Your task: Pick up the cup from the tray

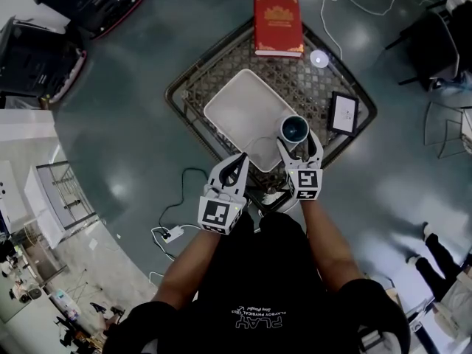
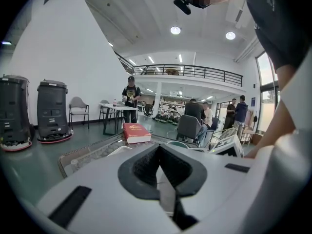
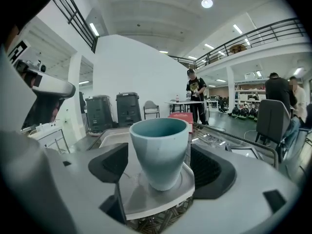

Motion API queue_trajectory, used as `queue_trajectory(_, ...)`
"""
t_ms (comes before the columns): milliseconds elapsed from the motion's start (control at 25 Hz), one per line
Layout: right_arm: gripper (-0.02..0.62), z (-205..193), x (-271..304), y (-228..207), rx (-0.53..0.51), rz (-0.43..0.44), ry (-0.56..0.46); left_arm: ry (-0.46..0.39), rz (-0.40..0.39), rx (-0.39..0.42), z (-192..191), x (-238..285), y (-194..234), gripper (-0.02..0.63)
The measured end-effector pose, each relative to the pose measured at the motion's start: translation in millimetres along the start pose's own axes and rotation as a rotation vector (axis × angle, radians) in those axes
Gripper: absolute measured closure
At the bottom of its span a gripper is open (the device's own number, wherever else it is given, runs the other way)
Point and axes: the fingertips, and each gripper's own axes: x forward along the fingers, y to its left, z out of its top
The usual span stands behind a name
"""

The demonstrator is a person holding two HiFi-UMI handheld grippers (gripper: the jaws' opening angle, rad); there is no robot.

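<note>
You're working in an evenly lit hall. Round ceiling lamps [image 2: 175,30] shine from above, and in the left gripper view daylight through a tall window [image 2: 267,82] at the right edge washes that side out. In the head view the glossy floor [image 1: 133,124] throws back pale patches of glare. Shadows are soft: the cup [image 3: 160,150] casts only a faint one on the tray [image 3: 146,199] under it. All three pictures bend strongly toward the edges, and both gripper views go black in the corners. The cup looks sharp, while the left gripper [image 2: 159,152], close to its lens, shows slightly blurred.
</note>
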Motion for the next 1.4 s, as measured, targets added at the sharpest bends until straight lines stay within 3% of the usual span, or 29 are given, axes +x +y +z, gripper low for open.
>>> queue_trajectory(960, 0.221, -2.1, 36.4, -4.4, -0.012, -0.004, 0.034, 0.005, 0.017, -0.001, 2.1, 3.2, 18.5, 0.606)
queue_trajectory(1400, 0.221, 55.6, 8.4, 19.9, -0.065, 0.063, -0.027, -0.002, 0.012, 0.011, 8.9, 1.1, 11.8, 0.606)
